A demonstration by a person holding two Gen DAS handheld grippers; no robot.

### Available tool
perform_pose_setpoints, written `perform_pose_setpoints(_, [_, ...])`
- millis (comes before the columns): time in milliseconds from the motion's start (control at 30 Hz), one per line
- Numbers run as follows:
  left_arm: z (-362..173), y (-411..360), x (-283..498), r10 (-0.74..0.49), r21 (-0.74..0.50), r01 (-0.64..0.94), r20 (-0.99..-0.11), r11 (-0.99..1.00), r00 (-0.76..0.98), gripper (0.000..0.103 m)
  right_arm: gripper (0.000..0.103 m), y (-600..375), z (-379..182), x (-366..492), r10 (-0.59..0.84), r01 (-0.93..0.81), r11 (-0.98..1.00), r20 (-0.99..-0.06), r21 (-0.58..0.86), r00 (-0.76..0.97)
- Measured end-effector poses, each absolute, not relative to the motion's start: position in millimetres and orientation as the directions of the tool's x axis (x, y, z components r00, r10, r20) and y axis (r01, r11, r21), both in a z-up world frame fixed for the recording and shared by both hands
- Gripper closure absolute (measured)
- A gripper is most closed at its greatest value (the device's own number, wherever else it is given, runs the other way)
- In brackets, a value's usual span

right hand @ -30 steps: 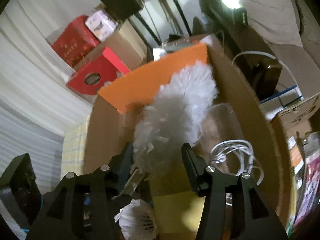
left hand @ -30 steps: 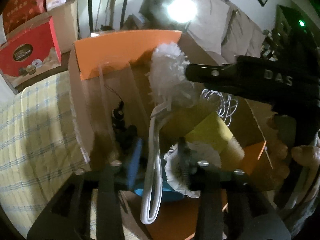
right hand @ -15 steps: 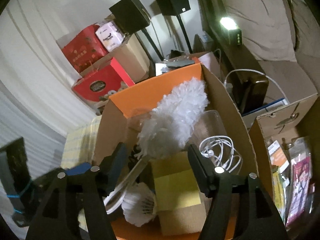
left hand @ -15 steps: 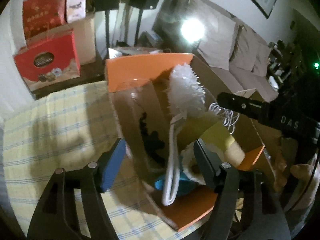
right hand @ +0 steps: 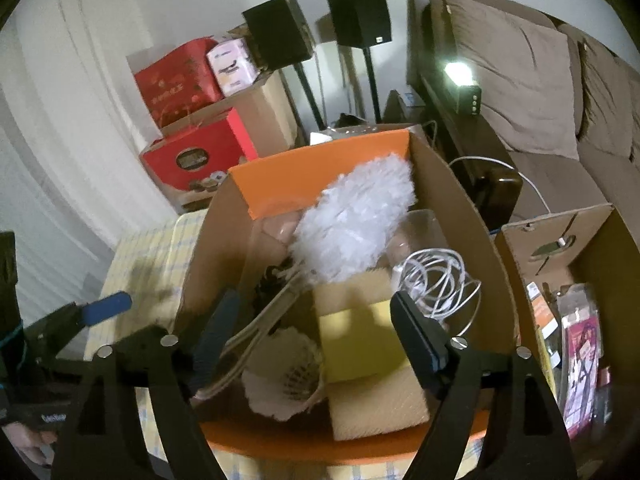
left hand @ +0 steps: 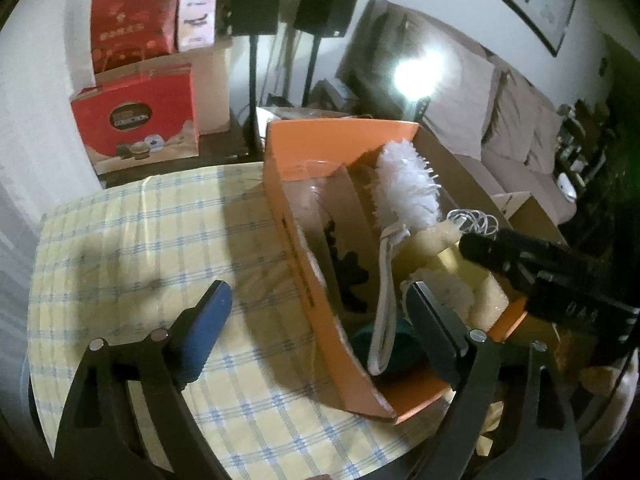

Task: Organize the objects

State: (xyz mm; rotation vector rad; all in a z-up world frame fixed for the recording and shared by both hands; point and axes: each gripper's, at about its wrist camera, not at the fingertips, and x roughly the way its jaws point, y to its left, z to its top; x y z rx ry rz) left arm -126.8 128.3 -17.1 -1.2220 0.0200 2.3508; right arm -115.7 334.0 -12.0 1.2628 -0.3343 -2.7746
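Your left claw (left hand: pixel 320 316) is spread wide with nothing pinched; its jaws have just been opening, one blue pad over the checked cloth of the bench (left hand: pixel 140 248) at 9 o'clock, the other over the near corner of the orange cardboard box (left hand: pixel 304 280). Your right claw (right hand: pixel 314 322) is spread too, its jaws likewise just opened, with nothing pressed between the pads; it hangs above the box interior. The white fluffy duster (right hand: pixel 356 220) lies inside the box, its head toward 12 o'clock against the far orange flap and its pale handle running down to 7 o'clock. Just beside the handle, at 6 o'clock, sits a white shuttlecock (right hand: pixel 286 380), touching a yellow sponge (right hand: pixel 364 340). A coiled white cable (right hand: pixel 436 284) rests at 3 o'clock of the duster, near the box's right wall. A dark tangled item sits under the handle; you cannot tell what it is
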Motion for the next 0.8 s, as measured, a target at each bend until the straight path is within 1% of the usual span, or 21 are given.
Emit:
perform_pose_setpoints(33, [-16,124,-126,0.414,-0.211,-0.418,-0.771,-0.884,-0.485,0.011,0.021,331,-13,-114,-0.153,-0.018,-0.976,-0.738,0.219,-0.658])
perform_pose_setpoints(133, [-13,116,-122,0.413,-0.214,-0.407,-0.759,-0.888,-0.503,0.009,0.020,322,-17,-111,-0.140,-0.012,-0.981,-0.742,0.195,-0.655])
perform_pose_setpoints(333, [-12,100,-111,0.384,-0.185,-0.391,-0.757,-0.902,-0.529,0.008,0.015,308,-21,-101,-0.122,0.005,-0.987,-0.737,0.158,-0.665])
perform_pose_setpoints(400, [-12,95,-107,0.374,-0.176,-0.383,-0.755,-0.907,-0.539,0.004,0.012,302,-21,-97,-0.109,0.010,-0.990,-0.733,0.138,-0.672])
perform_pose_setpoints(433, [-12,92,-104,0.358,-0.165,-0.371,-0.757,-0.914,-0.547,0.000,0.011,300,-21,-95,-0.104,0.011,-0.991,-0.730,0.130,-0.675])
perform_pose_setpoints(500, [-12,86,-100,0.341,-0.153,-0.354,-0.754,-0.923,-0.562,0.000,0.006,296,-20,-92,-0.095,0.015,-0.993,-0.724,0.116,-0.683])
perform_pose_setpoints(567, [-13,81,-97,0.317,-0.140,-0.331,-0.755,-0.933,-0.573,0.000,0.003,292,-19,-89,-0.093,0.022,-0.994,-0.716,0.107,-0.692])
perform_pose_setpoints(800, [-19,61,-83,0.296,-0.164,-0.270,-0.760,-0.949,-0.579,0.000,0.001,277,-16,-71,-0.090,0.047,-0.996,-0.694,0.081,-0.714])
